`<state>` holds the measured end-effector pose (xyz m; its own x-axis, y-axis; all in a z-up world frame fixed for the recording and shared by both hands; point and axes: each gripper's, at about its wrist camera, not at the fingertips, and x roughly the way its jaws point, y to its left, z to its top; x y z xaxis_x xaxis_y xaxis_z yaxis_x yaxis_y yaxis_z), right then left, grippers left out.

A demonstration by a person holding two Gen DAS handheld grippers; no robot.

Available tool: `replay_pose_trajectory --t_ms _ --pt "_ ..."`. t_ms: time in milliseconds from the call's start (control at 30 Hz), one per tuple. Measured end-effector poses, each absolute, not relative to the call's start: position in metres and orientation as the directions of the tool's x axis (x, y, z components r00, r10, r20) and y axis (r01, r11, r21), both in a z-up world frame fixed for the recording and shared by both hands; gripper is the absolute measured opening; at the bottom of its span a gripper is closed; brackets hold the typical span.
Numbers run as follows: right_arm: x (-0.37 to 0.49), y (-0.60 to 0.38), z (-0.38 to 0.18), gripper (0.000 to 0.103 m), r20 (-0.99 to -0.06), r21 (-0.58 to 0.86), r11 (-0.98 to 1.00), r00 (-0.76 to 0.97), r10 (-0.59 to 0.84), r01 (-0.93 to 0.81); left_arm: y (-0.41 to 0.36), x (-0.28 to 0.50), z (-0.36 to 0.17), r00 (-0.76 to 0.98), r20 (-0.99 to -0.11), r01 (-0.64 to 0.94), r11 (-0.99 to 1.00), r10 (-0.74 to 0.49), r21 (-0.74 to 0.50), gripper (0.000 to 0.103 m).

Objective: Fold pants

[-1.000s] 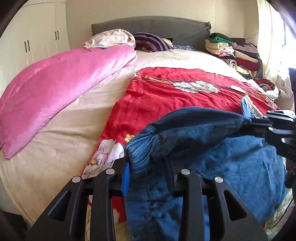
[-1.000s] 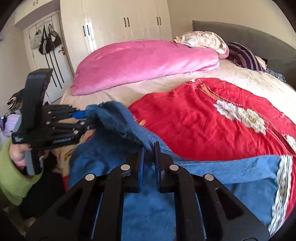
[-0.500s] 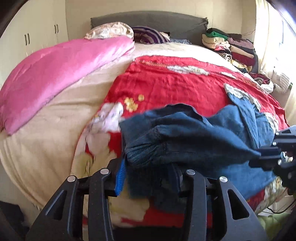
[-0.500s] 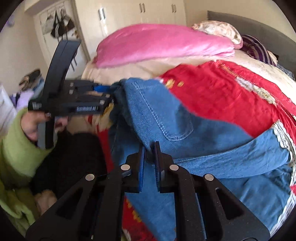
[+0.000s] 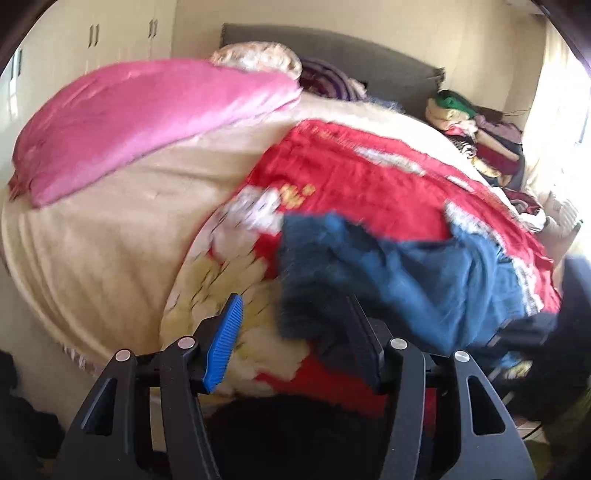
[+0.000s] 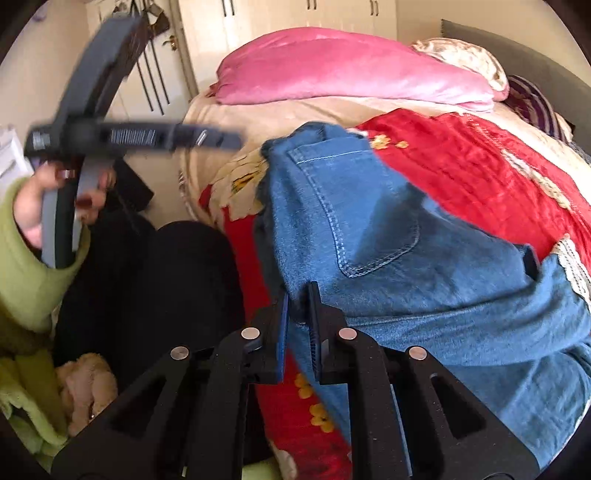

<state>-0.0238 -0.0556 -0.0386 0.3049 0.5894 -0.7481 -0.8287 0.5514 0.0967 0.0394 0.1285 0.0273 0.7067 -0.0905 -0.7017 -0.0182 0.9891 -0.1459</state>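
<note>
The blue denim pants lie bunched on the red floral blanket near the bed's foot edge, back pocket up. They also show in the left wrist view, blurred. My left gripper is open, its jaws wide apart, with the pants' dark cuff just in front of the right finger. In the right wrist view the left gripper is off to the left of the pants, held by a hand. My right gripper is shut on the pants' edge.
A pink quilt lies across the cream bedspread toward the headboard. Stacked clothes sit at the bed's far right. White wardrobes and a door stand behind. The person's black trousers and green sleeve are at the bed's foot.
My left gripper has opened and let go of the pants cuff, pulling back toward the bed's foot. The pants have dropped onto the blanket. My right gripper stays shut on them.
</note>
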Motion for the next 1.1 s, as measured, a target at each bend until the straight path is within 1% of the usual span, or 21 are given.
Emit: replay_pose_trajectory --t_ms 100,167,233,333,400,433,467,533,633,700,733,800,933,967,1067,1100 --pt "-0.031 -0.048 -0.046 0.006 -0.76 0.073 0.535 0.3 0.576 -0.842 0.104 0.054 0.038 0.725 -0.679 0.037 0.991 -0.116 -0.13 0.054" --pt "-0.031 -0.047 -0.053 0.012 -0.773 0.082 0.537 0.286 0.567 -0.84 0.087 0.072 0.025 0.694 -0.715 0.052 0.996 -0.085 -0.067 0.054" --pt "-0.029 -0.048 -0.057 0.013 -0.781 0.154 0.525 0.222 0.583 -0.837 0.084 0.084 -0.001 0.637 -0.771 0.024 1.0 -0.014 0.002 0.05" --pt "-0.032 -0.059 -0.04 0.015 -0.747 0.156 0.517 0.242 0.619 -0.841 0.095 0.083 -0.027 0.594 -0.805 -0.002 1.0 -0.005 -0.008 0.05" --pt "-0.027 -0.07 -0.027 0.021 -0.71 0.164 0.547 0.287 0.643 -0.821 0.101 0.08 -0.031 0.598 -0.801 -0.006 0.999 -0.03 -0.042 0.05" --pt "-0.02 -0.073 -0.025 0.023 -0.704 0.153 0.583 0.326 0.631 -0.798 0.102 0.08 -0.03 0.601 -0.799 -0.004 0.999 -0.032 -0.044 0.05" --pt "-0.014 -0.073 -0.026 0.023 -0.708 0.144 0.608 0.348 0.614 -0.781 0.1 0.081 -0.029 0.602 -0.798 -0.002 0.999 -0.028 -0.037 0.05" --pt "-0.001 -0.069 -0.041 0.023 -0.752 0.137 0.657 0.354 0.556 -0.741 0.099 0.082 -0.031 0.605 -0.796 0.0 1.0 -0.023 -0.028 0.051" --pt "0.005 -0.06 -0.072 0.023 -0.827 0.119 0.685 0.31 0.469 -0.719 0.102 0.081 -0.035 0.605 -0.795 -0.001 0.999 -0.034 -0.044 0.054" --pt "0.006 -0.06 -0.075 0.024 -0.825 0.114 0.684 0.315 0.469 -0.72 0.104 0.082 -0.038 0.6 -0.799 -0.011 0.999 -0.035 -0.052 0.058" --pt "0.007 -0.062 -0.073 0.025 -0.821 0.134 0.683 0.306 0.483 -0.718 0.106 0.084 -0.04 0.591 -0.806 -0.019 0.998 -0.036 -0.059 0.058" --pt "0.009 -0.07 -0.062 0.032 -0.801 0.16 0.687 0.313 0.51 -0.709 0.108 0.083 -0.04 0.588 -0.808 -0.034 0.996 -0.044 -0.079 0.058" --pt "0.008 -0.097 -0.027 0.042 -0.736 0.162 0.708 0.393 0.551 -0.688 0.109 0.07 -0.017 0.631 -0.775 -0.042 0.996 -0.039 -0.084 0.06" --pt "0.007 -0.105 -0.021 0.044 -0.724 0.164 0.722 0.415 0.551 -0.673 0.109 0.067 -0.01 0.643 -0.765 -0.042 0.996 -0.035 -0.082 0.062" --pt "0.009 -0.133 -0.005 0.047 -0.694 0.184 0.764 0.469 0.547 -0.618 0.109 0.053 0.01 0.683 -0.73 -0.046 0.997 -0.015 -0.064 0.074" --pt "0.012 -0.141 -0.002 0.049 -0.687 0.189 0.777 0.485 0.541 -0.6 0.109 0.049 0.016 0.694 -0.72 -0.052 0.997 -0.004 -0.055 0.076"
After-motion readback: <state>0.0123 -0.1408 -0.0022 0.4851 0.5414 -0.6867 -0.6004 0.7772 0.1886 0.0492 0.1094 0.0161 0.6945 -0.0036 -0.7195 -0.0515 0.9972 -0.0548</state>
